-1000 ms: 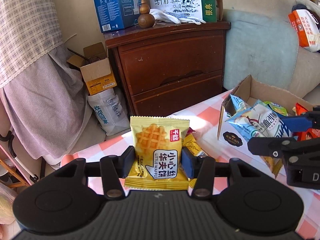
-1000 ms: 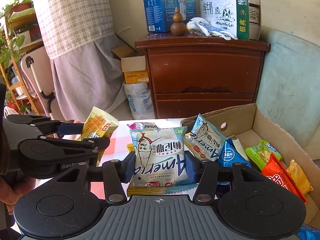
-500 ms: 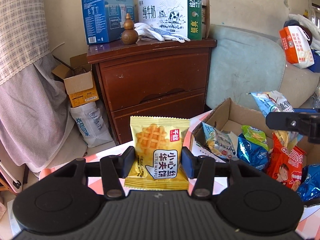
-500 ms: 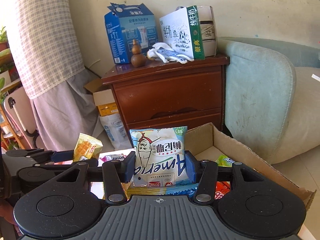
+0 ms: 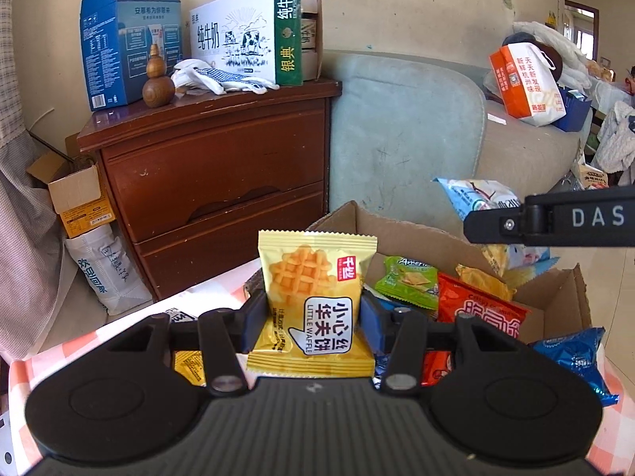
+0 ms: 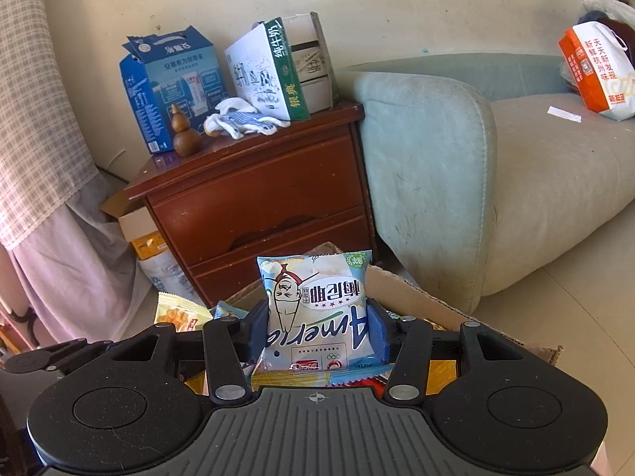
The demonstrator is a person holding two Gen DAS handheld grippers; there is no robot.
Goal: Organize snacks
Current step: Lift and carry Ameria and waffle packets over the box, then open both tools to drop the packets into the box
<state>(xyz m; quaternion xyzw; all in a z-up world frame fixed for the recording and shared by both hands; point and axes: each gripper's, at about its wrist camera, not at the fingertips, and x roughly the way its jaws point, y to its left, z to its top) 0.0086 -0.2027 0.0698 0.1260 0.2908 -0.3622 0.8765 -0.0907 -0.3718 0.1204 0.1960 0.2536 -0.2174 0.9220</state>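
Observation:
My left gripper (image 5: pixel 311 321) is shut on a yellow Little Waffle packet (image 5: pixel 313 297), held upright over the near-left corner of an open cardboard box (image 5: pixel 420 238). The box holds several snack packets: green (image 5: pixel 408 281), red (image 5: pixel 480 309), blue (image 5: pixel 571 357). My right gripper (image 6: pixel 315 333) is shut on a light-blue snack bag (image 6: pixel 317 309), upside down, above the same box (image 6: pixel 412 289). In the left wrist view that bag (image 5: pixel 476 198) hangs at the right under the right gripper's black finger (image 5: pixel 547 220). The waffle packet (image 6: pixel 178 313) shows at the left in the right wrist view.
The box stands on a pink-and-white checked tablecloth (image 5: pixel 119 333). Behind it are a brown drawer cabinet (image 5: pixel 214 174) with cartons on top and a pale green sofa (image 5: pixel 405 135) carrying an orange-and-white bag (image 5: pixel 528 79). Another yellow packet (image 5: pixel 190 361) lies on the cloth under my left gripper.
Both grippers have swung right with their packets still gripped. The box now lies straight ahead of the left gripper. The right gripper has rolled and moved past the box's far side.

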